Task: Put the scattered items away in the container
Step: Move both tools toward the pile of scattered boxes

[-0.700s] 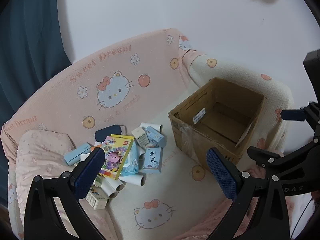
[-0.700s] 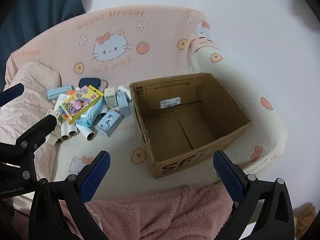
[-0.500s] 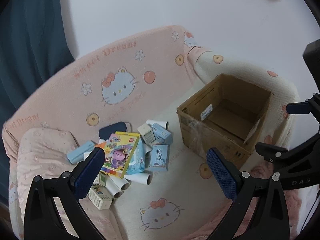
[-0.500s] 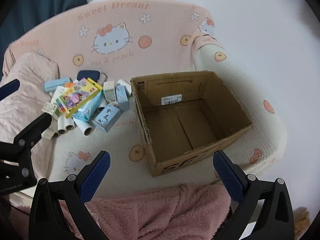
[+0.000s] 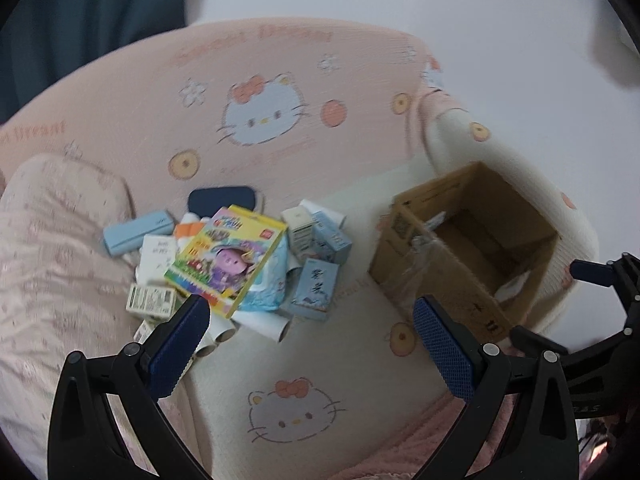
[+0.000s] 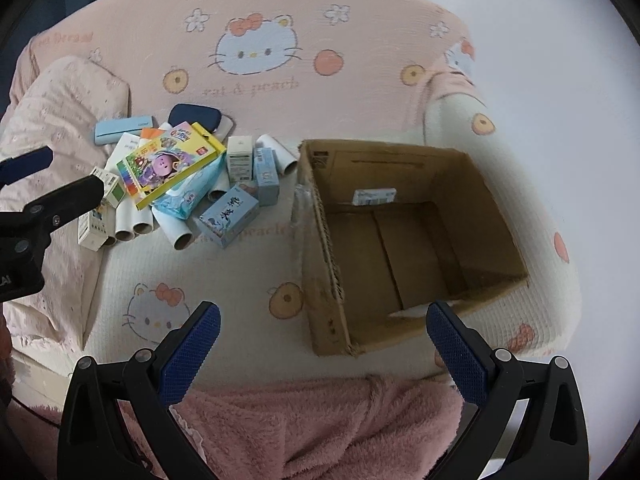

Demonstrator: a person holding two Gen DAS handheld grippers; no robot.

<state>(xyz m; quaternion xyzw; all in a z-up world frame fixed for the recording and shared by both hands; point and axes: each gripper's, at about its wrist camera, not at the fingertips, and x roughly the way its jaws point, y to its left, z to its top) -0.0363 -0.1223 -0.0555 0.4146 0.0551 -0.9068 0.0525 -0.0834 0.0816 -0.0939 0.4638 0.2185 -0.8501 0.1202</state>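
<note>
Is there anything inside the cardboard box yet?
No, the box shows only its bare brown bottom, while the boxes, tubes and packets sit in a pile beside it on the sofa.

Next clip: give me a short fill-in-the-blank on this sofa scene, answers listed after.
1. The cardboard box holds ____ of the scattered items.
2. The colourful toy box lies on ____ of the pile.
3. Both the left hand-held gripper and the right hand-held gripper are ____.
4. In the right wrist view, the pile lies to the ____ of the cardboard box.

Missing words: none; top; open; left
</note>
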